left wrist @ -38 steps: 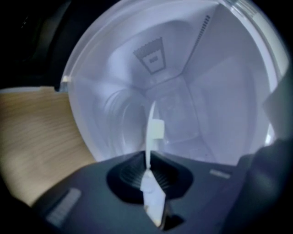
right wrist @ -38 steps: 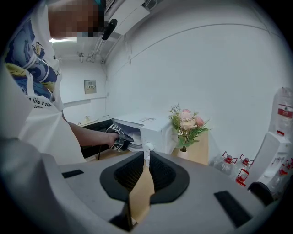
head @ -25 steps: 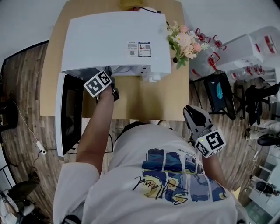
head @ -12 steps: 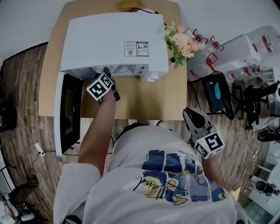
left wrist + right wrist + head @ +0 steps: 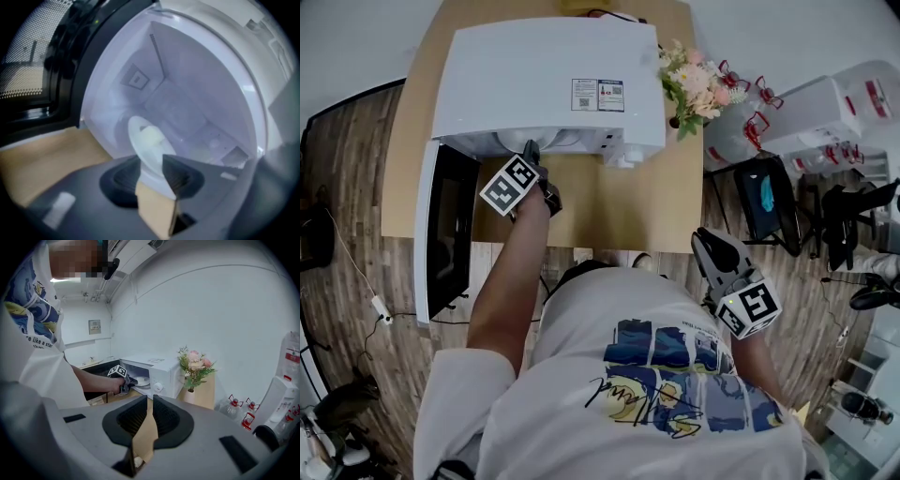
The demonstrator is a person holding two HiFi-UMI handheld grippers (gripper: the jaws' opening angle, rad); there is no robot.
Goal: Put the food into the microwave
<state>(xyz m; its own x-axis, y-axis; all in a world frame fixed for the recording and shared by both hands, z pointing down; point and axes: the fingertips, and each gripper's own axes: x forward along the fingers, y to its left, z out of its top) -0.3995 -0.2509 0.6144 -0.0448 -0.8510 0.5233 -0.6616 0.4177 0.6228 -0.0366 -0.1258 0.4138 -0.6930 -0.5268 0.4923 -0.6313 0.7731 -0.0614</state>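
Observation:
A white microwave [image 5: 548, 75] stands on the wooden table [image 5: 609, 216], its black door [image 5: 445, 234] swung open to the left. A white plate [image 5: 147, 140] carrying a pale piece of food [image 5: 151, 136] lies inside the cavity. My left gripper [image 5: 534, 155] reaches into the opening. Its jaws have just been closing, and in the left gripper view [image 5: 151, 161] the plate's near rim sits between them without a clear squeeze. My right gripper [image 5: 711, 242] hangs off the table's right front, shut and empty, facing the microwave [image 5: 154, 369] from a distance.
A vase of pink flowers [image 5: 698, 89] stands at the microwave's right corner. Right of the table are a dark chair [image 5: 773, 202] and clear bottles with red handles [image 5: 750, 89]. The person's body fills the front of the head view.
The left gripper has stayed at the microwave mouth and rolled a little. The right gripper has not moved.

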